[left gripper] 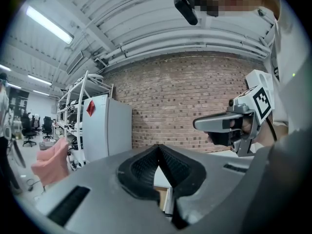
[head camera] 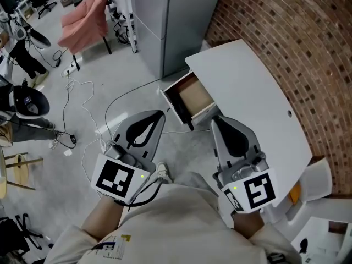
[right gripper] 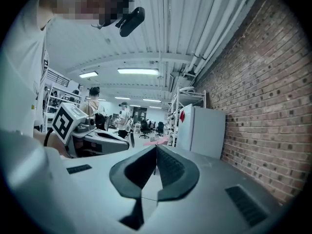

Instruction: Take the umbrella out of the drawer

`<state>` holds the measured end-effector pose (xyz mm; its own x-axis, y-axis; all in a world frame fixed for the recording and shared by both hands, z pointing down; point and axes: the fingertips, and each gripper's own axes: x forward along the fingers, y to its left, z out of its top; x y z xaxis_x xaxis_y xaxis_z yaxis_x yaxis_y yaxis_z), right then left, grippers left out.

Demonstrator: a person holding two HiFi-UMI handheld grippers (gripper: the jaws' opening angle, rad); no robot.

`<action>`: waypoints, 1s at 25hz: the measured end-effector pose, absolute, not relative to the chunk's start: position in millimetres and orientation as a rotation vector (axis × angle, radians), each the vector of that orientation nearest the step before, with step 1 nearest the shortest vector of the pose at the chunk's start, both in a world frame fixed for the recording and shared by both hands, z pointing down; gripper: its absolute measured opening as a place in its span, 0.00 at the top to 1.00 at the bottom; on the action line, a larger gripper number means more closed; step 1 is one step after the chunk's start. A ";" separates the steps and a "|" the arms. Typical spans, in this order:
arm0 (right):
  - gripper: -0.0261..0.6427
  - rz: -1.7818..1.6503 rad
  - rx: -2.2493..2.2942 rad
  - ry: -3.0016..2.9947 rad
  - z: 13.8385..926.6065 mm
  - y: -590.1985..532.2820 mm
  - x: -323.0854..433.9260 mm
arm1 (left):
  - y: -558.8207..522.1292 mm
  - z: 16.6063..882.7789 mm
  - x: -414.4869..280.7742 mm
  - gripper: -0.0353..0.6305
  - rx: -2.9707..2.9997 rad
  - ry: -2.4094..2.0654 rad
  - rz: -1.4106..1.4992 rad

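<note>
The white desk [head camera: 247, 87] has one drawer [head camera: 175, 108] pulled open toward me. Its brown inside shows bare, and no umbrella is visible in any view. My left gripper [head camera: 158, 114] hovers just in front of the drawer's left front corner, its jaws shut on nothing [left gripper: 158, 147]. My right gripper [head camera: 215, 121] is over the desk edge just right of the drawer, also shut with nothing between its pads [right gripper: 156, 147]. A sliver of the drawer [left gripper: 163, 191] shows below the left jaws.
A grey cabinet [head camera: 165, 21] stands behind the drawer, and a brick wall [head camera: 297, 48] runs along the right. Cables [head camera: 82, 106] trail over the floor at left. A chair draped in pink [head camera: 85, 18] stands at the back left. My shoe [head camera: 162, 172] is below the grippers.
</note>
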<state>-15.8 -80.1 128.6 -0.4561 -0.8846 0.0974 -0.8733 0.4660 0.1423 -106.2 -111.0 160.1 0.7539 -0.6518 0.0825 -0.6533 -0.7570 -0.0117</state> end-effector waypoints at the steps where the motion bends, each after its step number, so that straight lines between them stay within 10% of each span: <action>1: 0.95 -0.106 1.544 -2.554 128.4 -83.3 -15.3 | -113.9 161.8 -105.0 0.94 2.922 -1.085 0.134; 25: 0.95 -0.014 1.482 -2.638 159.4 -145.9 52.7 | -170.9 197.2 -46.4 0.94 2.812 -1.210 0.266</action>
